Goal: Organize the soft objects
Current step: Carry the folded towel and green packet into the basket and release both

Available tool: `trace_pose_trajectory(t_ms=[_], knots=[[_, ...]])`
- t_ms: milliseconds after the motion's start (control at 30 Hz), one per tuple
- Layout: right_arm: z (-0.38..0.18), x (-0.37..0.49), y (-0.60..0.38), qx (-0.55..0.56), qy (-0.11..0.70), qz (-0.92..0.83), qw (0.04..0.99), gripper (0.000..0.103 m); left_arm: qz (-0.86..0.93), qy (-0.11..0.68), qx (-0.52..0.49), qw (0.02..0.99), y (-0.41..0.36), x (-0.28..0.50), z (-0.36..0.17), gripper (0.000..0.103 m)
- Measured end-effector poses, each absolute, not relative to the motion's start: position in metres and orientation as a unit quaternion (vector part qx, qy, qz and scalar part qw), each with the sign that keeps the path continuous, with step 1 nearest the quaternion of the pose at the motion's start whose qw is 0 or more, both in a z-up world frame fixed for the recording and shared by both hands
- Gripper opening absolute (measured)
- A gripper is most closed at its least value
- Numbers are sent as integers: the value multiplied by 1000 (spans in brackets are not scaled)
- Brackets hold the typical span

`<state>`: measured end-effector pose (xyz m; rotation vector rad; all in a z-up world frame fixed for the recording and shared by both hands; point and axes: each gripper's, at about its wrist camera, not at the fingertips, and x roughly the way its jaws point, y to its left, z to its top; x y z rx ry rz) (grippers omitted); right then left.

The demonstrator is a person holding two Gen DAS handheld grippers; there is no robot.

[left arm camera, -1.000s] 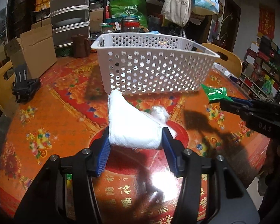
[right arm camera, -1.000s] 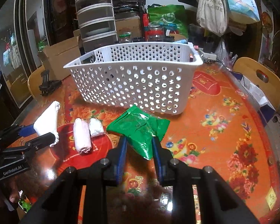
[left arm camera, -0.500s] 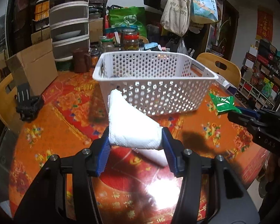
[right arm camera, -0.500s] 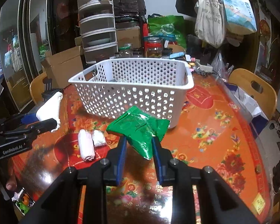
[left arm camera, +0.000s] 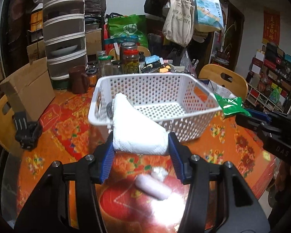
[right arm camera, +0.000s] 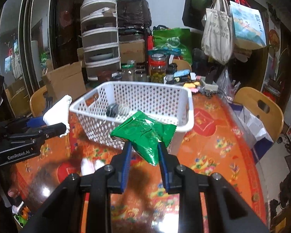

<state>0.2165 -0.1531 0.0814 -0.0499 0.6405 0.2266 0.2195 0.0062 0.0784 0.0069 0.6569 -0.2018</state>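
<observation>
My left gripper [left arm camera: 140, 149] is shut on a folded white towel [left arm camera: 133, 128] and holds it above the table, just in front of the near left corner of the white perforated basket [left arm camera: 196, 124]. My right gripper [right arm camera: 143, 145] is shut on a green foil packet [right arm camera: 143, 134], raised at the basket's [right arm camera: 99, 124] near rim. The packet also shows in the left wrist view [left arm camera: 229, 104]. The towel shows in the right wrist view [right arm camera: 58, 112]. A dark rolled item [right arm camera: 112, 110] lies inside the basket. Two small white rolls [left arm camera: 153, 188] lie on the table below.
The round table has an orange and red floral cover [left arm camera: 64, 128]. A cardboard box [left arm camera: 27, 91] and a black clip [left arm camera: 28, 134] sit at the left. Jars [left arm camera: 130, 60] and clutter stand behind the basket. Wooden chairs [right arm camera: 261, 108] ring the table.
Both grippers have risen and moved toward the basket with their loads. The basket's inside now shows from above. The small rolls stay on the table.
</observation>
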Motion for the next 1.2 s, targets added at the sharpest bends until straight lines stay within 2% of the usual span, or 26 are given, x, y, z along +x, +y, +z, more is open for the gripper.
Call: trace_pose_trajectory(t_ms=[200, 433, 800, 1200], knots=[[109, 260, -152, -37, 319, 108, 941, 26, -102, 336, -3, 936, 0, 269, 109, 50], [100, 326, -145, -48, 368, 106, 923, 26, -98, 387, 7, 917, -13, 350, 115, 50], [38, 406, -132, -93, 447, 95, 884, 26, -106, 493, 8, 863, -26, 441, 44, 50], [6, 434, -120, -132, 477, 74, 866, 26, -101, 515, -18, 851, -13, 459, 10, 52]])
